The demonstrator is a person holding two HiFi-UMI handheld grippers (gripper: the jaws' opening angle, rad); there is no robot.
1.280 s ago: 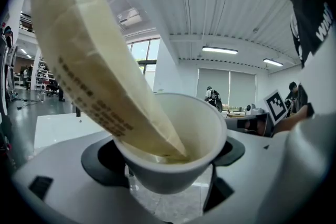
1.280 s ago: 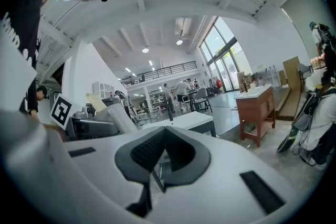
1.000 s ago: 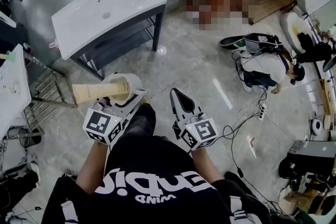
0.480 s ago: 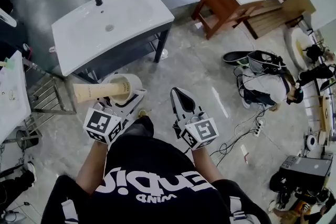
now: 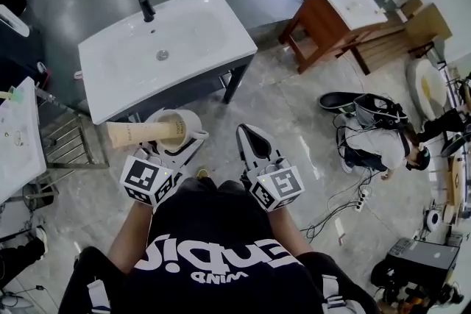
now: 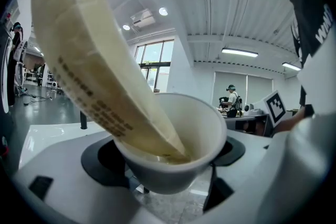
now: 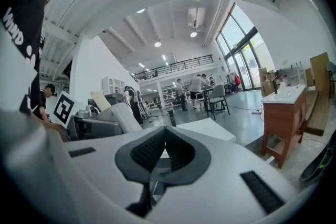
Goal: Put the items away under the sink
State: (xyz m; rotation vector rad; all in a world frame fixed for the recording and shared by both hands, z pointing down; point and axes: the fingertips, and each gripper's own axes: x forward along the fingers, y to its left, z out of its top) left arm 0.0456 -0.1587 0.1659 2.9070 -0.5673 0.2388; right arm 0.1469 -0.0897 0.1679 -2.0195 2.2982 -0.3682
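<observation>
My left gripper (image 5: 176, 140) is shut on a white cup (image 5: 179, 122) that holds a beige tube (image 5: 140, 132) leaning out to the left. In the left gripper view the cup (image 6: 181, 157) sits between the jaws with the tube (image 6: 100, 65) slanting up out of it. My right gripper (image 5: 252, 141) is shut and holds nothing; in its own view the right gripper (image 7: 165, 136) shows its pads pressed together. The white sink (image 5: 158, 48) on its dark stand lies just ahead, with an open shelf under it (image 5: 184, 88).
A black faucet (image 5: 145, 4) stands at the sink's back edge. A brown wooden vanity (image 5: 335, 15) stands at the right. A metal rack (image 5: 62, 143) and a white counter (image 5: 15, 136) are at the left. Bags and cables (image 5: 368, 121) lie on the floor at the right.
The sink has come nearer and lower in the head view as the person walks toward it. Both grippers keep their pose and the cup stays held.
</observation>
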